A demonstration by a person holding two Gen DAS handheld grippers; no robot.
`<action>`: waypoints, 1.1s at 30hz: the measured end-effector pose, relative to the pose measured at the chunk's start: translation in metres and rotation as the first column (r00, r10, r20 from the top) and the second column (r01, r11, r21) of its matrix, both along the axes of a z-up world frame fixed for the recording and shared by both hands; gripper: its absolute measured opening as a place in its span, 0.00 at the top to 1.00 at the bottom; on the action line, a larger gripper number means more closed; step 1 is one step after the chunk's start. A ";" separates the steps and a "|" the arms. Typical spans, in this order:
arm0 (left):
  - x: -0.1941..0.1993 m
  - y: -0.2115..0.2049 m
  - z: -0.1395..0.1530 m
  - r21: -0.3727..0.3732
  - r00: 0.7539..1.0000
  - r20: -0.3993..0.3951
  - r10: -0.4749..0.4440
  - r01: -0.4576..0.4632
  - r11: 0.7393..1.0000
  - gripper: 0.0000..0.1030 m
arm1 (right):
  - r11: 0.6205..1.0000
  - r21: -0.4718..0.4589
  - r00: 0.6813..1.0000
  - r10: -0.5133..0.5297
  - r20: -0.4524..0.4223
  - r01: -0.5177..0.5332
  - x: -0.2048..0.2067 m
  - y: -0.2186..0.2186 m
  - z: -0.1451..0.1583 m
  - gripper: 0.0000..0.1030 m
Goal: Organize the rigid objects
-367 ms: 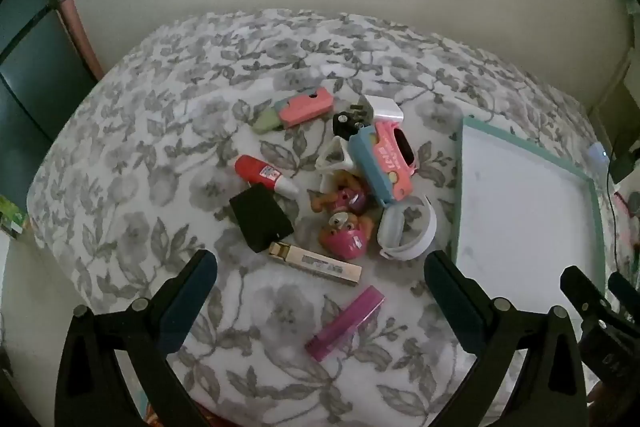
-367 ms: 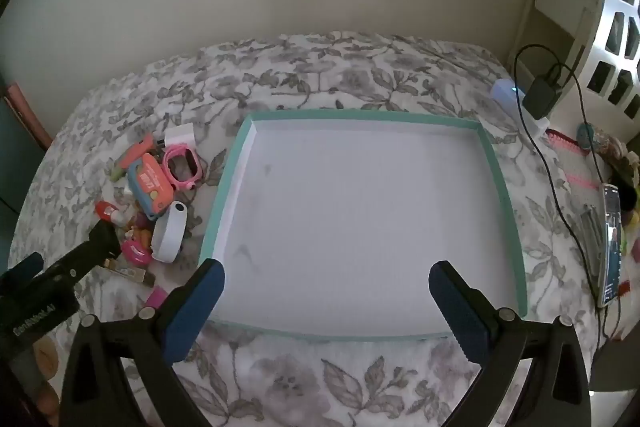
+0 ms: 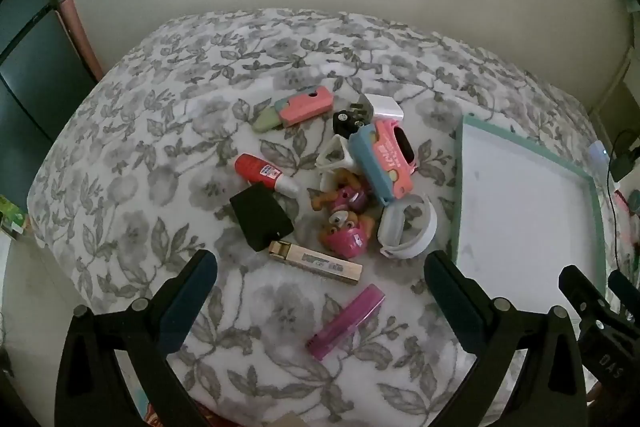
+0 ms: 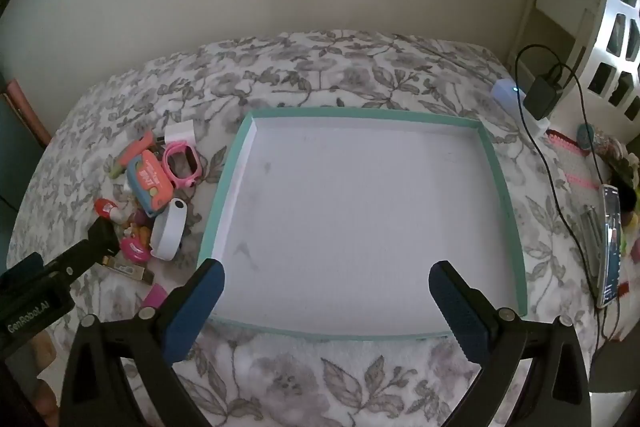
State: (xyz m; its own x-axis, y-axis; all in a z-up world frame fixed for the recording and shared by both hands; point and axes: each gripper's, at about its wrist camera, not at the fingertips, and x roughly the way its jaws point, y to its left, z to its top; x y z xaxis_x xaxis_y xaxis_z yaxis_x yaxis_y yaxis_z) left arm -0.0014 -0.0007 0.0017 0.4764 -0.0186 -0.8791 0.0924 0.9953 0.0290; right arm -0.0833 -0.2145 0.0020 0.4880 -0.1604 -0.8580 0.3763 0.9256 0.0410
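Tongs of the left hand [image 3: 320,291] spread fully apart, nothing between the blue pads, hovering above the flowered bed cover [image 3: 132,155] and aimed down at the heap of small things. Tongs of the right hand [image 4: 326,291] also wide apart and empty, hanging over the near edge of the teal-rimmed tray [image 4: 498,183], which holds nothing yet.

Closest to the left tongs: a purple flat stick [image 3: 346,321], lying slantwise just ahead, between the two pads, long axis running from near-left to far-right. A little farther, a gold bar [image 3: 316,262], long axis almost crosswise, slightly tilted. Beyond these, a black pouch [image 3: 262,217], a red-capped tube [image 3: 266,175], two pink dog figures [image 3: 346,223], a white band [image 3: 406,227], a blue-and-pink toy case [image 3: 382,161], a pink-and-green eraser-like piece [image 3: 298,107], and a white plug [image 3: 384,107] at the far end.

Heap entirely to the left of the tray, touching it nowhere. Left hand clearly the nearer one to every piece; right hand well apart from the heap, with the tray below it. Probably a first pick to come, most likely the purple stick or the gold bar, needing a wrist turn so that the pads close across the short side, then a carry rightward into the tray.
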 end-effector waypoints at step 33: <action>0.000 0.003 -0.008 0.011 0.999 -0.022 -0.022 0.023 1.000 0.00 | 0.999 -0.023 1.000 0.022 -0.020 -0.023 0.002 0.004 -0.002 0.00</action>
State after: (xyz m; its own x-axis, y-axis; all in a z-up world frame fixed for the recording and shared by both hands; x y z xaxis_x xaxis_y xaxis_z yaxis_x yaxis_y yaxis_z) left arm -0.0015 0.0025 -0.0065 0.4562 -0.0191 -0.8897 0.1154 0.9926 0.0379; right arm -0.0816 -0.2109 0.0003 0.4750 -0.1696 -0.8635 0.3560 0.9344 0.0124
